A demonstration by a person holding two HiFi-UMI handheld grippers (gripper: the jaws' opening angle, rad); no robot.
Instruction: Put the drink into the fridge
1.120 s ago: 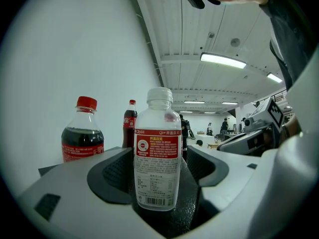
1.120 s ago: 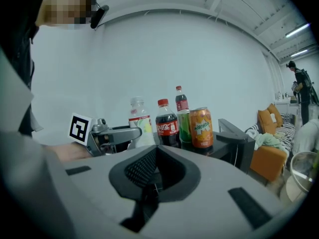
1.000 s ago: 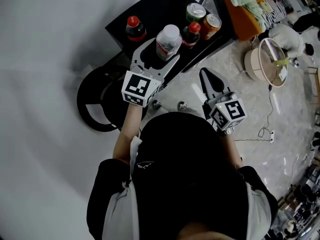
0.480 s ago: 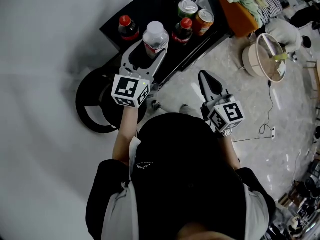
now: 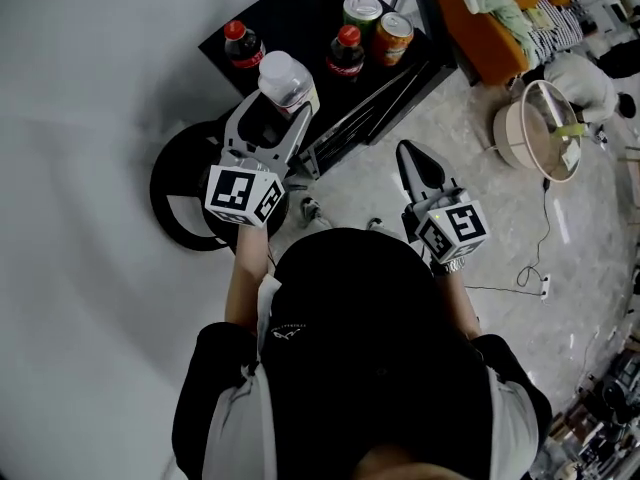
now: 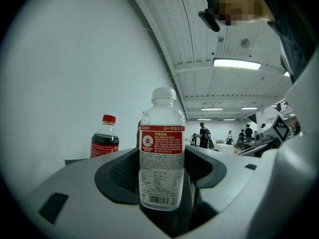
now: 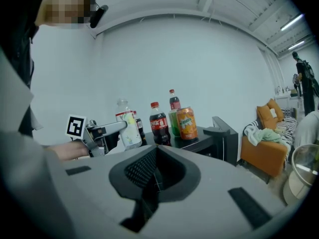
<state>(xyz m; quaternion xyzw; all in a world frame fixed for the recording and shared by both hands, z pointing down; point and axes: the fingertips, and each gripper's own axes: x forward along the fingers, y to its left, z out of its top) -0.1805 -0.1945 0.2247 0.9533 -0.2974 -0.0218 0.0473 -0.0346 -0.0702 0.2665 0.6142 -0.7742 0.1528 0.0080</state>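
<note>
The clear bottle [image 6: 160,148] carries a red band with white Chinese writing, a block of small print below it and a barcode at the foot. It has a white cap, and its contents look colourless. It stands upright between the jaws of the left gripper [image 5: 270,113], which have just been closing and now clamp its sides. The head view puts it at the near left edge of the black surface [image 5: 300,18].

Further in on that surface stand two cola bottles [image 5: 242,46] [image 5: 345,53] with red caps, dark drink and red labels in white script. Behind them are an orange can [image 7: 186,123] that reads Mirinda and a green can [image 5: 360,13] whose print cannot be read.

The right gripper [image 5: 412,153] hangs over the floor near the surface's corner, its jaws pressed together with nothing in them.

The floor [image 5: 450,108] is pale and marbled, the wall [image 5: 90,88] plain white. An orange sofa [image 5: 500,28] with clothes heaped on it and a round beige basket [image 5: 540,133] sit to the right, and a black ring [image 5: 180,198] lies on the floor beside the surface
</note>
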